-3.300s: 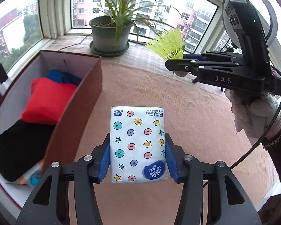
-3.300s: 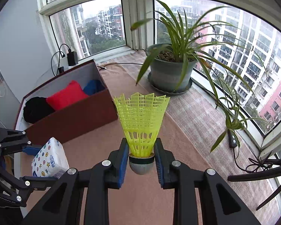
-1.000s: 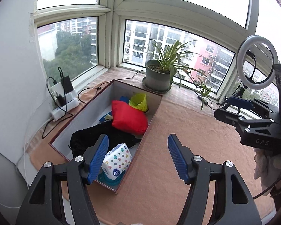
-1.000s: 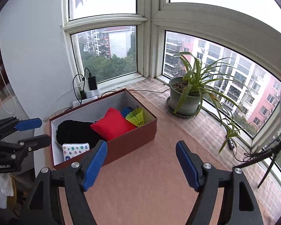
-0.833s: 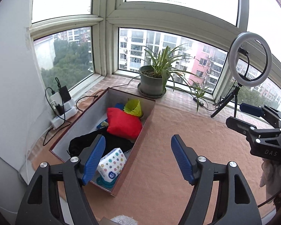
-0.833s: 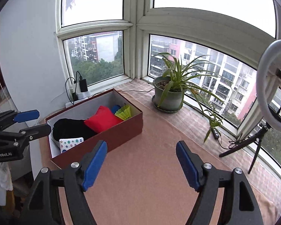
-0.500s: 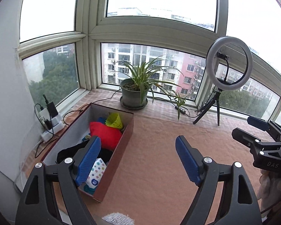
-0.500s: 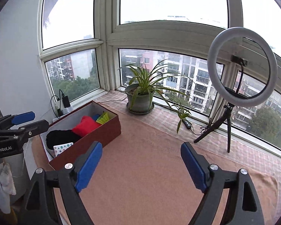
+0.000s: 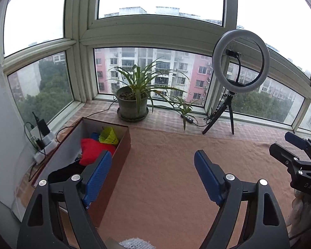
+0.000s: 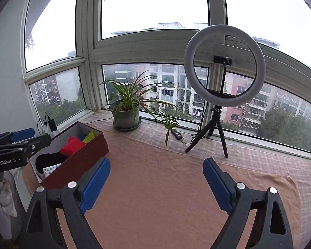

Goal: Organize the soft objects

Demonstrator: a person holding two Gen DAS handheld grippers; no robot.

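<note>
**Both grippers empty, soft things in the box**

A bay window looks out on apartment blocks, and below it a tan cloth (image 10: pixel 155 186) covers the sill-side surface in front of you. A potted plant (image 9: pixel 132 101) and a ring light (image 10: pixel 225 66) on a tripod stand by the glass.

Your left gripper (image 9: pixel 151 176) hangs with jaws spread wide, nothing between them; your right gripper (image 10: pixel 156 182) is likewise released and empty. The brown box (image 10: pixel 80 155) sits well left of both, beyond your left gripper's left finger. In it lie a yellow shuttlecock (image 9: pixel 108 136) at the far end, a red cushion (image 9: pixel 94 151) just beside it, a black bundle (image 10: pixel 49 159) nearer you, and a dotted tissue pack (image 10: pixel 50 169) at the near end (partly hidden by the box wall).

Readable writing: "GenRobot.AI" on the left gripper's body in the right wrist view, and "DAS" on the right gripper in the left wrist view.
</note>
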